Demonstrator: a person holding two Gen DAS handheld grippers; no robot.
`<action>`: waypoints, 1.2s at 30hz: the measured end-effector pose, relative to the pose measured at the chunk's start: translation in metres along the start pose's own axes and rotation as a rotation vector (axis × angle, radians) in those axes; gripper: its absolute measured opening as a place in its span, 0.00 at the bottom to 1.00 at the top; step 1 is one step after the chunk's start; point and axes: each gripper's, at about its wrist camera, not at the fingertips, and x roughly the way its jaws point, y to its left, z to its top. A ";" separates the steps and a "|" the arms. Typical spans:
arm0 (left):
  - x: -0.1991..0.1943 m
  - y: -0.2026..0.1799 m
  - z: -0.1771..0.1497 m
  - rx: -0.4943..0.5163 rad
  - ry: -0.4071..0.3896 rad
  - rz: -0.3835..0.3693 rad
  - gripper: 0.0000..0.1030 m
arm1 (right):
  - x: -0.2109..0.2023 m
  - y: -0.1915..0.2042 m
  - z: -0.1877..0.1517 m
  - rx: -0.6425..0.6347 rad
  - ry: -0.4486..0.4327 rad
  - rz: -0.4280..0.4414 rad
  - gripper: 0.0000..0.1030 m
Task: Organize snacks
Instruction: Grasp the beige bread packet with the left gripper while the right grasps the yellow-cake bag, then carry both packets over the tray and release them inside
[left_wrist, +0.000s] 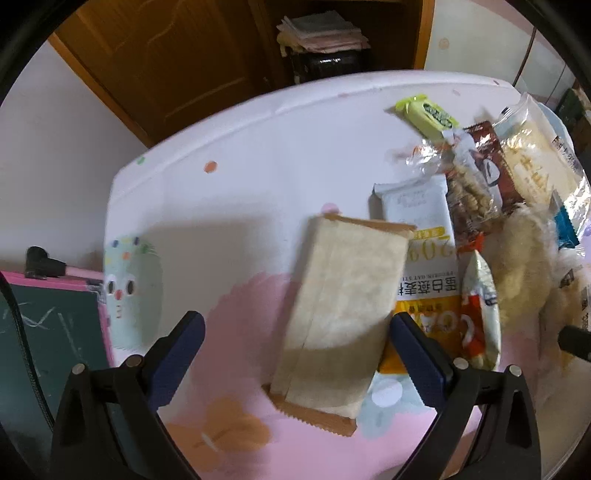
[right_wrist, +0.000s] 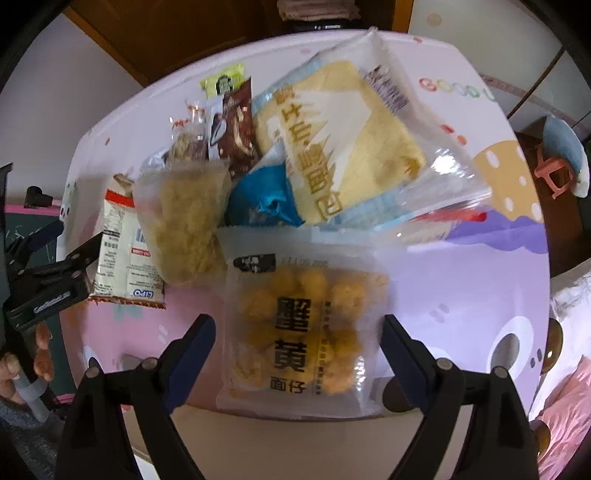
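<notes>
In the left wrist view my left gripper (left_wrist: 297, 341) is open, its fingers on either side of a flat beige packet (left_wrist: 343, 314) that lies on the table. To its right sit a white and yellow oat bar packet (left_wrist: 421, 229) and a red and white Lipo packet (left_wrist: 480, 317). My right gripper (right_wrist: 297, 345) is open too, straddling a clear bag of yellow balls (right_wrist: 303, 325). Beyond that bag lie a large bread bag (right_wrist: 340, 140), a blue packet (right_wrist: 266, 195), a pale fluffy snack bag (right_wrist: 184, 221) and the Lipo packet (right_wrist: 122, 254).
A green packet (left_wrist: 424, 114) and a brown packet (left_wrist: 487, 162) lie near the far edge of the patterned table (left_wrist: 240, 147). A pink-framed chalkboard (left_wrist: 44, 332) stands at the left. A person's hand (right_wrist: 26, 362) holds the left gripper. A pink stool (right_wrist: 554, 173) stands at the right.
</notes>
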 end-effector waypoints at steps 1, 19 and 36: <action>0.002 0.001 0.000 -0.011 -0.004 -0.009 0.97 | 0.002 0.000 0.000 0.001 0.006 -0.006 0.87; 0.018 0.032 -0.002 -0.130 0.034 -0.248 0.55 | 0.038 0.001 -0.002 0.014 0.083 -0.021 0.77; 0.019 0.029 -0.011 -0.131 0.038 -0.096 0.51 | 0.026 0.005 -0.007 -0.033 0.037 -0.039 0.64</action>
